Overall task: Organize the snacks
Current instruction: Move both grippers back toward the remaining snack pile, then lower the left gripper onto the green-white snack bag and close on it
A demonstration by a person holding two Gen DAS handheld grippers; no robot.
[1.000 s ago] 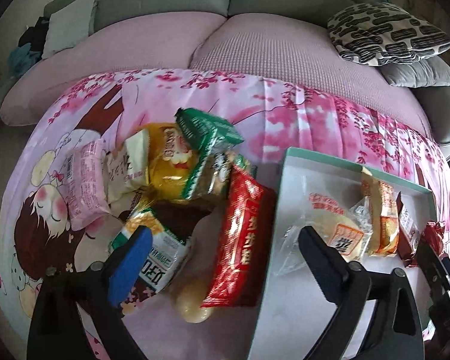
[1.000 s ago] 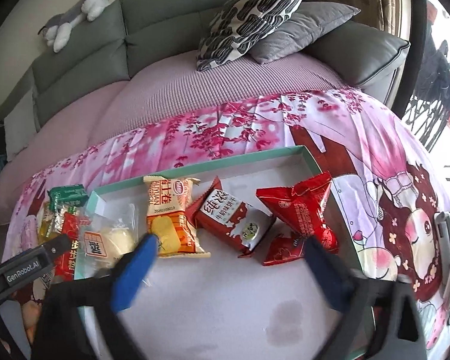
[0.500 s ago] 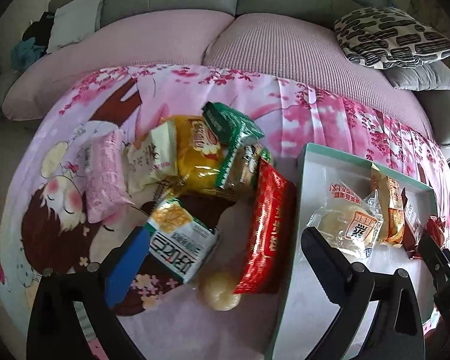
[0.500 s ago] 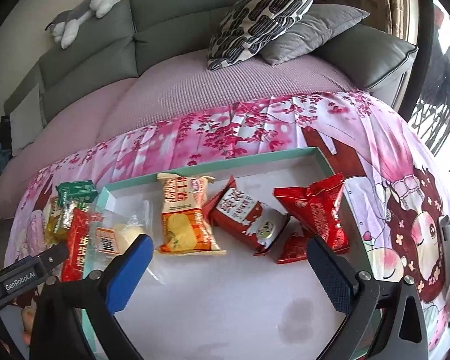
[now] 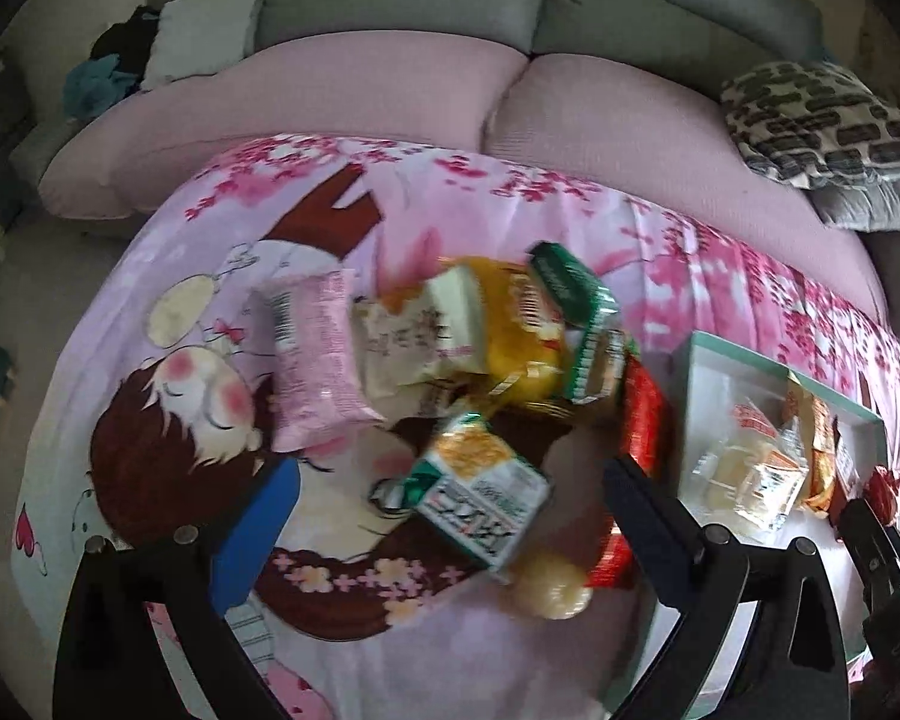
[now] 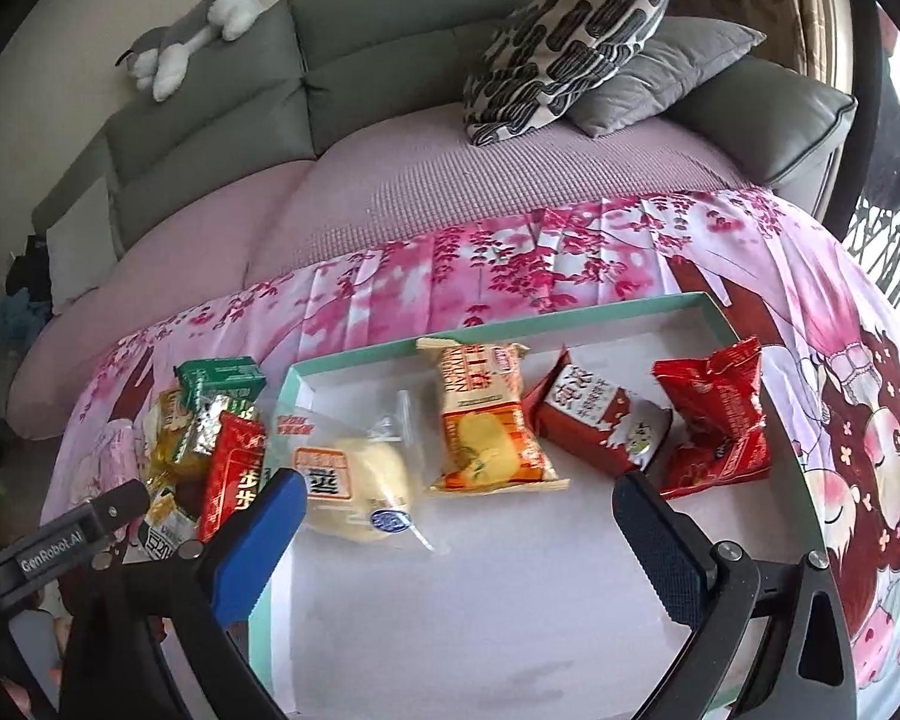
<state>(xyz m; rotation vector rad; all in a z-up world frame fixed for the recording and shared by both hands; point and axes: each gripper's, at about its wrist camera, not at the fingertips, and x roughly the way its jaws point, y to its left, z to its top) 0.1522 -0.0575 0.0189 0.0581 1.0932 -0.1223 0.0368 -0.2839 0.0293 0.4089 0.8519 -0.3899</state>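
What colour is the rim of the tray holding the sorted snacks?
Teal green, with a white floor inside. The tray rim shows best in the right wrist view.

Four snack packets lie in one teal-rimmed tray (image 6: 360,355). Beside it, about seven more packets are heaped. Two cushions sit behind.

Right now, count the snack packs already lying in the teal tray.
4, in a row left to right in the right wrist view: clear bun pack, orange pack, red-and-white pack, red bag. None looks hidden in the tray.
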